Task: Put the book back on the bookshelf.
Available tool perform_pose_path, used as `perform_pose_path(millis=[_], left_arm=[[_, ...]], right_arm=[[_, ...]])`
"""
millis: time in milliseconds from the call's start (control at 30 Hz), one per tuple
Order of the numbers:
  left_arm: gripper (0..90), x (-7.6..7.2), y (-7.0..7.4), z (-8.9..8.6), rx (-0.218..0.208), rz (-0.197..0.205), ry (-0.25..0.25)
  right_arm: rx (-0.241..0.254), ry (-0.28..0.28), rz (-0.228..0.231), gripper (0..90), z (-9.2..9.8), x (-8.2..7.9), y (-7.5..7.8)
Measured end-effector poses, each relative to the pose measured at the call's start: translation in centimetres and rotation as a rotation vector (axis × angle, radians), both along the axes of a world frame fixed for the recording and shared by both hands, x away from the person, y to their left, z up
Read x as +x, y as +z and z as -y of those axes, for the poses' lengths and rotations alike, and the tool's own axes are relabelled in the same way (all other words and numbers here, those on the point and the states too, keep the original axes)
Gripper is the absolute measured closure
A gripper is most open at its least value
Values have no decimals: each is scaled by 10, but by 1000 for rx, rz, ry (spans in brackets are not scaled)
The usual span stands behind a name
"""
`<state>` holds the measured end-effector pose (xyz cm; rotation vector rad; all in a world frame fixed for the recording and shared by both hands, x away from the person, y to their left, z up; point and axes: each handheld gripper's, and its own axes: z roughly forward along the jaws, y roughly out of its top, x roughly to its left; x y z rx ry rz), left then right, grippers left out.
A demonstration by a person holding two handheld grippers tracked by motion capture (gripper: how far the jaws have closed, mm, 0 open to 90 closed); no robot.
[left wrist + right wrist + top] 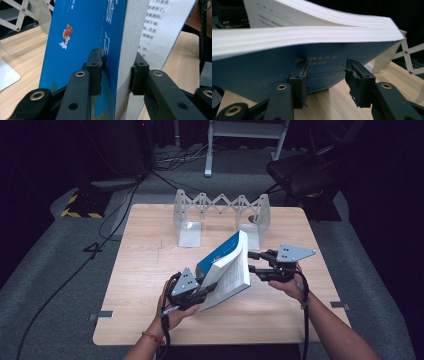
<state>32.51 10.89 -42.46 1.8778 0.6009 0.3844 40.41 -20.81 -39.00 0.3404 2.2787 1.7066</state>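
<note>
A thick book (227,265) with a blue cover is held tilted above the wooden table (145,270), its low corner near the person's left hand. My left gripper (206,289) is shut on that low end. In the left gripper view one pad presses the blue cover (82,37) and the other the white page block, with the gripper (117,67) straddling the book's thickness. My right gripper (254,261) stands open just right of the book's page edge. In the right gripper view its jaws (325,72) stand apart in front of the book (312,37), whose pages part slightly.
A grey expanding book rack (220,210) with metal end plates stands at the table's far middle. Beyond the table are a dark chair (300,175), a white frame and cables on the grey floor. The person's forearms come in from the near edge.
</note>
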Motion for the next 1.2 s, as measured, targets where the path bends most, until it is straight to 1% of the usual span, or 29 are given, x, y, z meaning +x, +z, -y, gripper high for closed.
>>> perform_pose_path(millis=[100, 167, 200, 233, 267, 300, 367, 433, 467, 500, 533, 600, 633, 700, 733, 833, 900, 933, 967, 1000, 1100, 1133, 1200], left_arm=[[674, 0, 0, -6, -1, -6, 5], [659, -1, -2, -7, 17, -13, 9], [649, -3, -5, -9, 13, -32, 29], [622, -3, -5, -9, 13, -32, 29], [622, -4, -6, -10, 4, -40, 36], [612, -4, -6, -10, 1, -42, 39], [596, -4, -7, -10, 10, -39, 35], [578, -4, -7, -8, 20, -36, 32], [593, -4, -7, -7, 31, -23, 26], [625, -4, -6, -6, 34, -15, 21], [647, -4, -6, -6, 34, -15, 21], [657, 0, -7, -7, 18, -24, -5], [666, 3, -8, -7, -1, -30, -21], [681, 7, -9, -6, -28, -43, -37], [683, 10, -9, -4, -36, -43, -47], [685, 17, -10, 2, -59, -56, -80], [685, 22, -10, 7, -67, -55, -96], [685, 22, -10, 7, -67, -55, -96], [685, 27, -11, 13, -83, -57, -112], [684, 27, -11, 13, -83, -57, -112], [681, 33, -11, 21, -101, -67, -128], [678, 38, -11, 27, -113, -70, -137], [676, 40, -11, 30, -115, -72, -143]], right_arm=[[6, 14, 11, 524, -9, -4, 1], [9, 21, 6, 494, -13, -3, 1], [10, 21, 7, 487, -15, -2, 1], [10, 21, 7, 487, -15, -2, 1], [15, 27, 0, 486, -18, -2, 0], [9, 32, 1, 486, -20, -2, -1], [-2, 37, 4, 482, -25, -2, -4], [9, 39, -4, 472, -28, -1, -5], [4, 41, 2, 470, -29, -1, -5], [1, 38, 8, 469, -30, -2, -4], [1, 38, 8, 469, -30, -2, -4], [-8, 38, 16, 463, -28, -2, -4], [-6, 36, 16, 460, -27, -1, -4], [4, 28, 17, 460, -24, 0, -6], [14, 22, 15, 460, -22, 0, -6], [19, 5, 15, 461, -15, 3, -4], [18, -10, 14, 463, -11, 4, -3], [18, -15, 12, 467, -9, 5, -3], [17, -17, 5, 467, -6, 7, -3], [17, -17, 5, 467, -6, 7, -3], [25, -35, -7, 469, 3, 10, -3], [24, -50, -1, 472, 9, 12, -2], [25, -54, 1, 472, 11, 12, -1]])
